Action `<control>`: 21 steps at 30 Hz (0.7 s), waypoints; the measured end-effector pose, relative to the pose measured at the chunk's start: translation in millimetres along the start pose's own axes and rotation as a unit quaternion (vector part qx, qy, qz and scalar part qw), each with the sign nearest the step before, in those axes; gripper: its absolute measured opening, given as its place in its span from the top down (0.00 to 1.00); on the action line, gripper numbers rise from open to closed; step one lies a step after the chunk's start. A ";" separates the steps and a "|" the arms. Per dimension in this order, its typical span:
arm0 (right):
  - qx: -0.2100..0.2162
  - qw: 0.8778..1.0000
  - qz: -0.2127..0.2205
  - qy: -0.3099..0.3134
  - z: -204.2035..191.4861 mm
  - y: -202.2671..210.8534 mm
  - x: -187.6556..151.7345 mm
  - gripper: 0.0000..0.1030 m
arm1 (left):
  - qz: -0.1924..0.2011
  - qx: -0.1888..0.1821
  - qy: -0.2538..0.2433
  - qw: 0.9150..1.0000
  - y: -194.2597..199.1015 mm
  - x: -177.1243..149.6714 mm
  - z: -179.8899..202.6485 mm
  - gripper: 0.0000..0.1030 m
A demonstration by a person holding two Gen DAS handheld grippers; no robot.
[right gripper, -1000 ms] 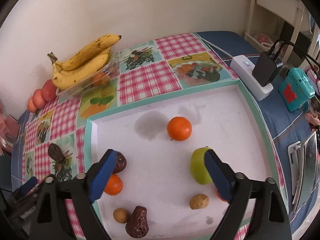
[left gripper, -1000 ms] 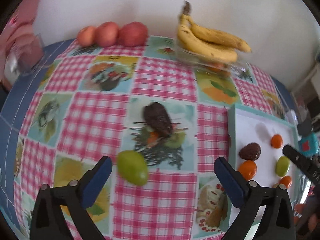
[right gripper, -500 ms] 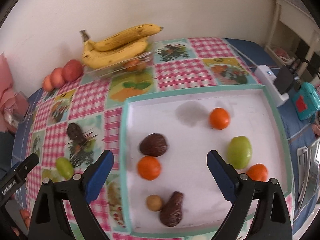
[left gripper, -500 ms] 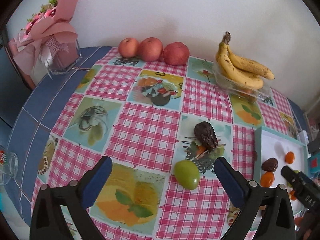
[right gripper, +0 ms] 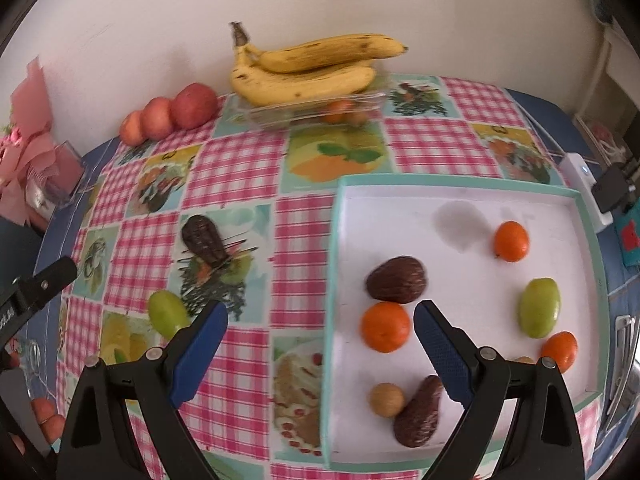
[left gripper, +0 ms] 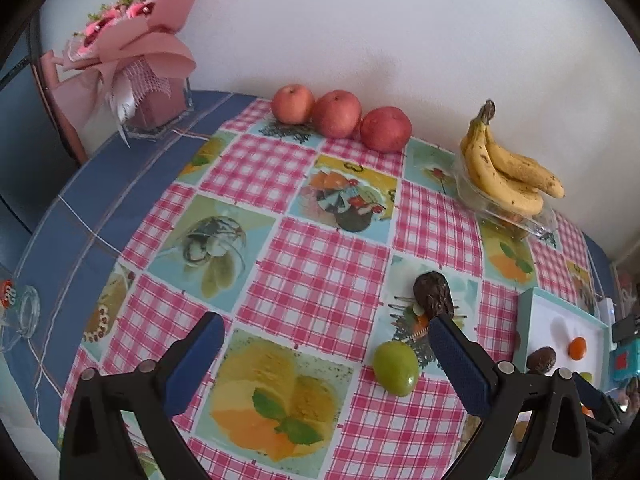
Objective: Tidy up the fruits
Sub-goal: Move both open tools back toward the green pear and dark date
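A green fruit point(left gripper: 396, 367) and a dark brown fruit point(left gripper: 433, 294) lie on the checked tablecloth point(left gripper: 312, 272). They also show in the right wrist view, the green fruit point(right gripper: 168, 314) and the brown fruit point(right gripper: 203, 238). My left gripper point(left gripper: 324, 354) is open and empty above the cloth, the green fruit near its right finger. A white tray point(right gripper: 460, 188) holds oranges point(right gripper: 385, 327), a green fruit point(right gripper: 539, 313), brown fruits point(right gripper: 397, 280) and a small tan fruit point(right gripper: 386, 400). My right gripper point(right gripper: 320, 334) is open and empty over the tray's left edge.
Bananas point(right gripper: 308, 70) lie on a clear box point(right gripper: 320, 110) at the back. Three red apples point(left gripper: 340, 114) stand by the wall. A pink bouquet in a glass vase point(left gripper: 136, 68) stands at back left. A white power strip point(right gripper: 584, 184) lies right of the tray.
Both grippers have pulled back and swung left. The left wrist view now takes in more of the table's left side; the right gripper has shifted from over the tray to its left edge.
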State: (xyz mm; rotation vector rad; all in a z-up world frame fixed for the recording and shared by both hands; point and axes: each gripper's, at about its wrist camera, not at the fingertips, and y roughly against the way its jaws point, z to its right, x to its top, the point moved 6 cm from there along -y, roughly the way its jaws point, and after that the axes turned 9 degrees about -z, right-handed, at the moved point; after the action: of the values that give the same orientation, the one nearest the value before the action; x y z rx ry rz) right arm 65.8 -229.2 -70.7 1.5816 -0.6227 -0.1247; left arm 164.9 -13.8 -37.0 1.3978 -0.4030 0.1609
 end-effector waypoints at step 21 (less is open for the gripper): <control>-0.012 0.999 -0.029 -0.011 14.1 -13.7 -1.4 0.08 | -0.116 -0.063 0.019 0.991 -67.9 -24.8 26.9 0.16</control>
State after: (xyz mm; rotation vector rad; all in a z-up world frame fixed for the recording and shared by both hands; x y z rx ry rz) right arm 62.6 -241.3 -85.9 1.5786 -0.5909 -0.1934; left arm 160.6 -48.9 -105.5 1.3047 -0.2122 -0.0278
